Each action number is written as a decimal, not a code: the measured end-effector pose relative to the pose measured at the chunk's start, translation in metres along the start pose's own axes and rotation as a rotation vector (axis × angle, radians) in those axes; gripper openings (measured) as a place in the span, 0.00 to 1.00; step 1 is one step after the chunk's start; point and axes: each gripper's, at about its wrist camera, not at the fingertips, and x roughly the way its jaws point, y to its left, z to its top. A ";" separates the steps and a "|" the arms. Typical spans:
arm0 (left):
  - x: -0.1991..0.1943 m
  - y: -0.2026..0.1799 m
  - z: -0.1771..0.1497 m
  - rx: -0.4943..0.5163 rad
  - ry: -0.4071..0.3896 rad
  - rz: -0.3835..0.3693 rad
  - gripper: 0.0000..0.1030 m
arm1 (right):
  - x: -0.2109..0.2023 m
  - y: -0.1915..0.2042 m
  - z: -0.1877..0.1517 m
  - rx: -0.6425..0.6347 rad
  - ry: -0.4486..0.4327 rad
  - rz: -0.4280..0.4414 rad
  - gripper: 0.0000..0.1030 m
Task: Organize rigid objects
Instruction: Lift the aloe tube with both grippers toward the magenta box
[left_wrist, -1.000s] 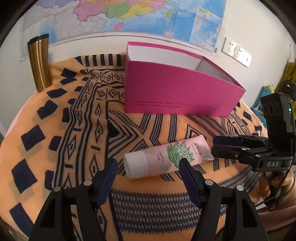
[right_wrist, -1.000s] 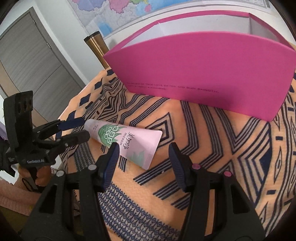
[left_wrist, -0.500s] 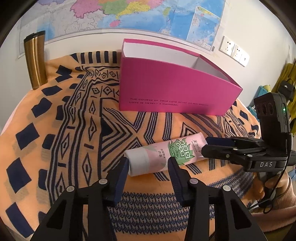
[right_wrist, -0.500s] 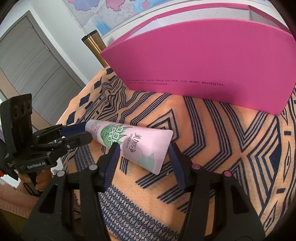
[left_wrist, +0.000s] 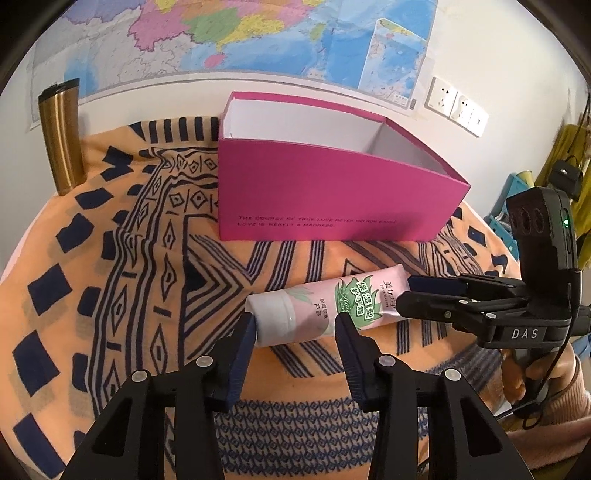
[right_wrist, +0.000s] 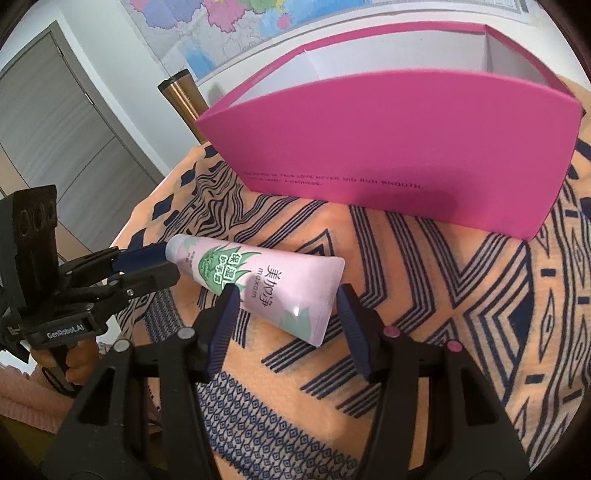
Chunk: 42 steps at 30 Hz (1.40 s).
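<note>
Tube (left_wrist: 325, 308) of hand cream lies flat on the patterned cloth (left_wrist: 122, 280), just below centre in the left wrist view, its long axis running from lower left to upper right of that frame, white cap at the left end and flat crimped tail at the right; the left gripper (left_wrist: 295, 328) brackets the cap end, jaws apart, one pad beside the cap and the other against the tube's body, though real contact cannot be told; the right gripper (right_wrist: 282, 306) brackets the crimped end, likewise apart, the tail lying between its pads with a sliver of room on either side; in the right wrist view the tube (right_wrist: 258, 284) slants from centre left down to centre, with the left gripper's fingers reaching its cap from the left edge.

Both grippers sit equally near, each at its own end, so either could close; the left holds the stiffer cap end, which I judge the surer grip.

Pink box (left_wrist: 332, 199) stands behind the tube, upper centre of both frames, open-topped with white inner walls and a divider showing; its near wall is tall, so the tube must rise well clear before going over.

Cloth to left and right of the tube is bare; a brass-coloured flask (left_wrist: 62, 136) stands far off at upper left, out of the path.
</note>
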 end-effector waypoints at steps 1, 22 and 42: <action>0.000 -0.001 0.001 0.000 -0.001 -0.003 0.43 | -0.001 0.000 0.000 -0.001 -0.003 -0.003 0.56; -0.007 -0.018 0.025 0.053 -0.068 -0.023 0.43 | -0.033 -0.003 0.016 -0.019 -0.093 -0.059 0.56; -0.015 -0.025 0.042 0.081 -0.127 -0.012 0.43 | -0.046 0.001 0.031 -0.050 -0.142 -0.080 0.56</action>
